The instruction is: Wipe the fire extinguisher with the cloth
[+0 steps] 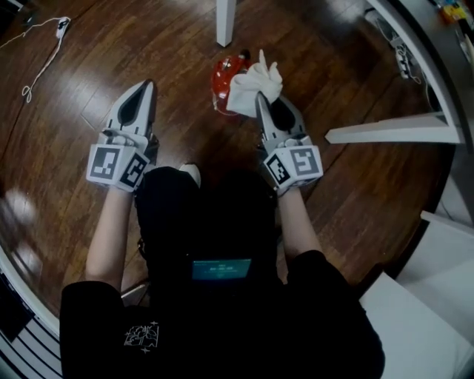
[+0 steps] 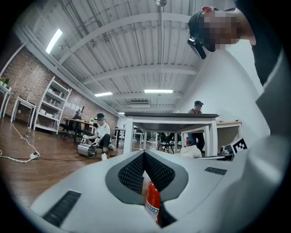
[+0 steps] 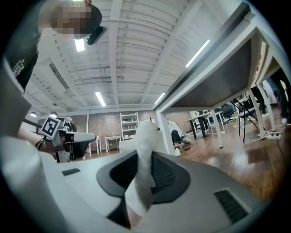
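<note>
Wooden floor (image 1: 355,185), seen from above. Person in black crouched or seated low, a gripper in each hand, both pointing away from the body.

Far left: white cable (image 1: 44,55) loose on the floor, well apart from everything else.

Left gripper (image 1: 148,85): held off the floor, out to the left of the fire extinguisher, touching nothing. Jaws brought together at the tips, nothing clamped. In the left gripper view a thin slit between the jaws shows a strip of the red body and its label beyond them.

Centre: fire extinguisher (image 1: 224,78), red, on the floor just beside a white table leg (image 1: 226,22). Whether it stands upright or lies over cannot be told from above.

Cloth (image 1: 254,85): white, bunched, draped against the extinguisher's right side, covering part of it. One end stands up in a point.

Right gripper (image 1: 261,98): jaws closed on the cloth. The right gripper view shows a fold pinched between the dark pads, with the rest rising above the tips. The tips sit at the extinguisher's right edge.

Right: white table frame (image 1: 392,133) and further white legs at the edge of view.
</note>
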